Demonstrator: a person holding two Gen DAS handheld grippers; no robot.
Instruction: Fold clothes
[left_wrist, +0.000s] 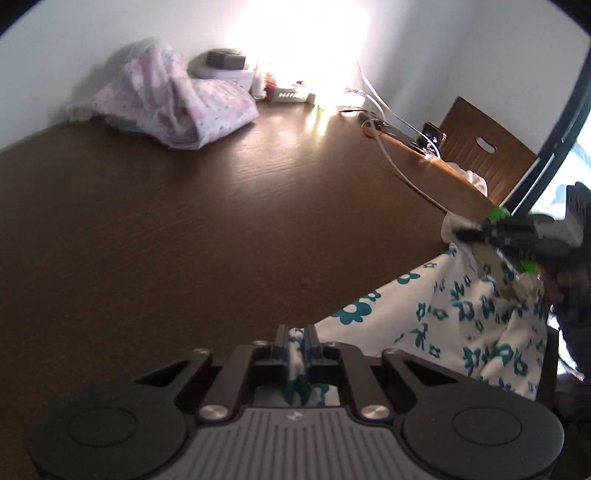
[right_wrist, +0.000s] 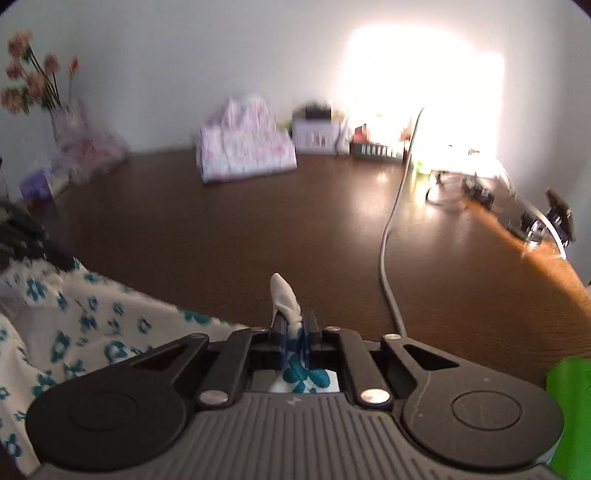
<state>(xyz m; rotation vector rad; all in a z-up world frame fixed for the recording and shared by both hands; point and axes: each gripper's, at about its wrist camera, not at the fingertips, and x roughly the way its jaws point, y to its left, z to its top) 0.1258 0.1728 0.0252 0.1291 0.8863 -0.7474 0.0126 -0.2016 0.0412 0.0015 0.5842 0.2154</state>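
Both my tongs are pinched onto the white garment with teal flowers (left_wrist: 461, 314). My left gripper (left_wrist: 297, 341) has its jaws closed on a bunched edge of it, cloth squeezed between the pads. My right gripper (right_wrist: 295, 328) is clamped on another edge, a white tip of fabric poking up past the fingers. In the left view the right tool sits off to the far right, at the near corner of the brown table (left_wrist: 184, 221), and the garment sags between the two grips, part draped over the table's near edge, part hanging below it.

Whether I'm spreading it flat or carrying one edge over for a fold, these views don't settle. Either way, what matters is even tension: I judge I should keep both grips level so the span between them doesn't sag or twist. The grey cable (right_wrist: 388, 258) runs across the table just beyond my right gripper, so I want the cloth clear of it. The folded pink cloth (left_wrist: 177, 103) sits far back on the table, against the wall.
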